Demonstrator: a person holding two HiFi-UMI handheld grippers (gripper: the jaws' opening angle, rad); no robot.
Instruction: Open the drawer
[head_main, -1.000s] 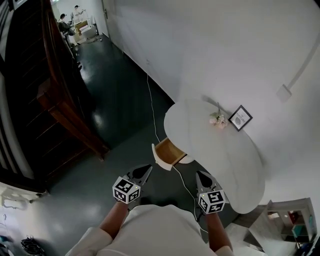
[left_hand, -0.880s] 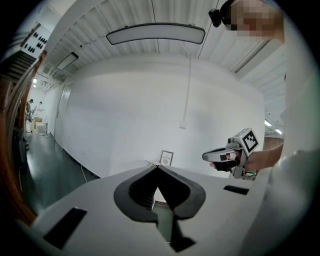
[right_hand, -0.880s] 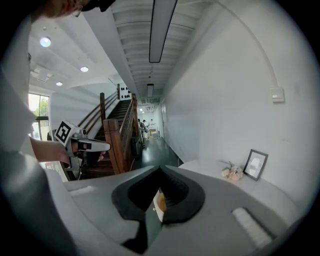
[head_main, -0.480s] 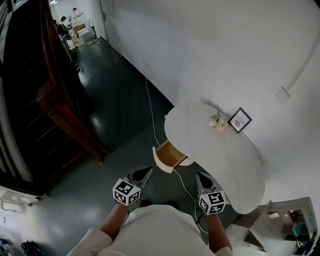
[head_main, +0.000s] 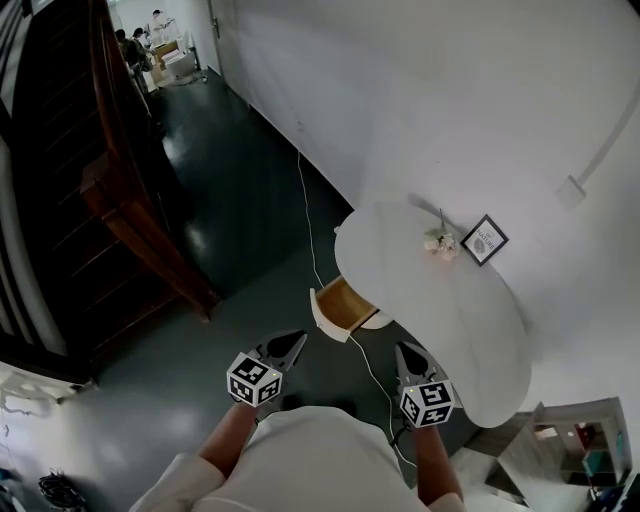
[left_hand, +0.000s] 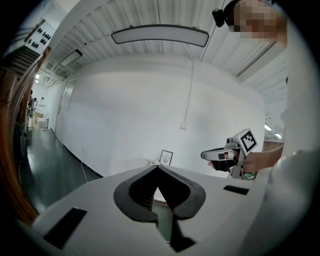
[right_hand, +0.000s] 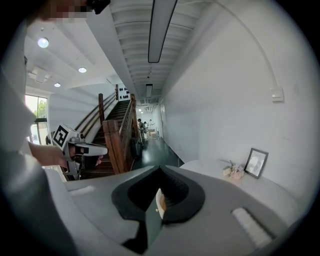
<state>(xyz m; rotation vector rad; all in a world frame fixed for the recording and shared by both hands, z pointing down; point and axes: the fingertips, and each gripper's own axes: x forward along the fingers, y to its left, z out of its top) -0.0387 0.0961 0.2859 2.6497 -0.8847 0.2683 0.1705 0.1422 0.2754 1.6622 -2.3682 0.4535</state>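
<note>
Nearest, the left gripper (head_main: 290, 346) and the right gripper (head_main: 404, 356) are held side by side, each pair of jaws brought together on nothing and neither touching the drawer. Just beyond and between them, the white-fronted drawer with a light wooden inside (head_main: 343, 303) is seen pulled out from the left end of the white oval-topped cabinet (head_main: 450, 310), so the opening is judged done. Farther right on the top are a small pale flower bunch (head_main: 438, 242) and a black-framed picture (head_main: 485, 240).
</note>
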